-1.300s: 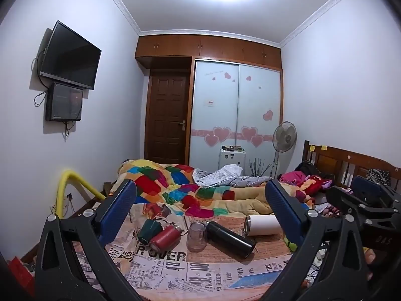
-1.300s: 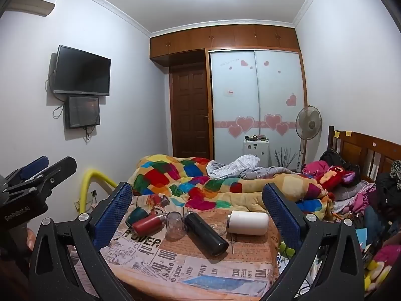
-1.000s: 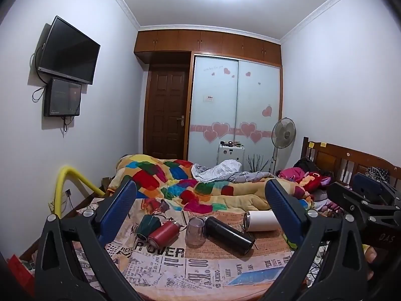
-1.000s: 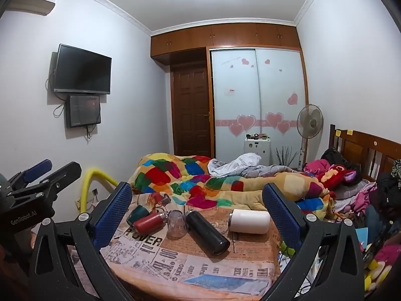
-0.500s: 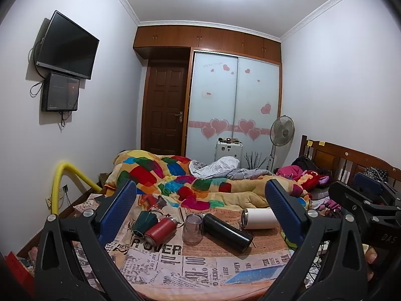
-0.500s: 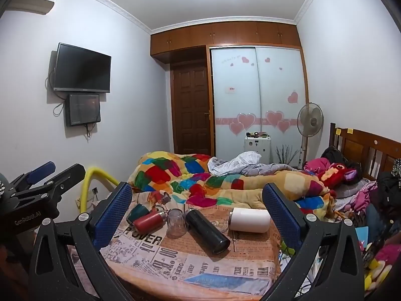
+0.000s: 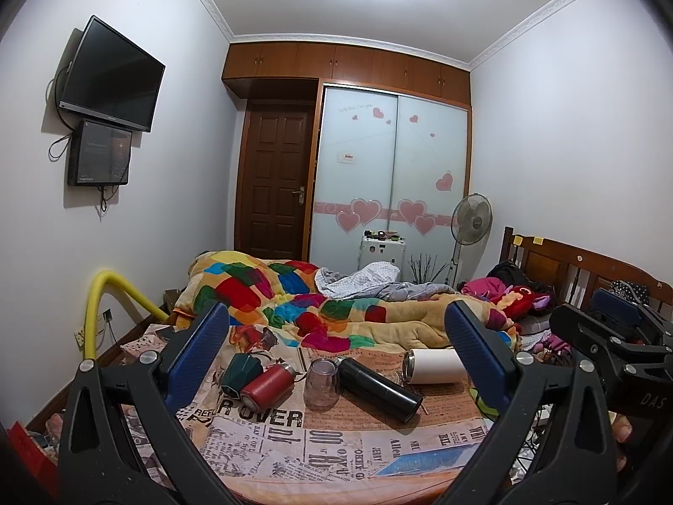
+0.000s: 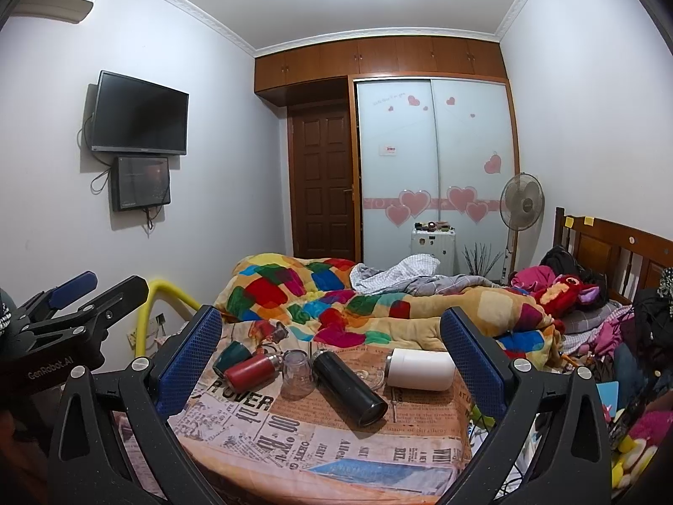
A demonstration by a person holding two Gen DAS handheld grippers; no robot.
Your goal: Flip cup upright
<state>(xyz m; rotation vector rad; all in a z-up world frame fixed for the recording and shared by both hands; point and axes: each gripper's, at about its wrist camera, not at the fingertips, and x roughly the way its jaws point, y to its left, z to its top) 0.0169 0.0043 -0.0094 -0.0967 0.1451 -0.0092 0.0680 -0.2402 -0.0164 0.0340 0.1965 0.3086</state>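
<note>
Toward the far edge of the newspaper-covered table, a clear cup is stood mouth down, between a red bottle and a black flask, both laid on their sides. A green cup is tipped over near the far left corner, and a white tumbler lies toward the far right corner. Both grippers are held back from the near edge, probably so that the whole row can be surveyed. The left gripper and the right gripper are spread wide with nothing between the jaws. Which cup is meant cannot be settled. A glass object between the flask and the tumbler is hard to make out. The table's near edge is cut off by the gripper frames.
</note>
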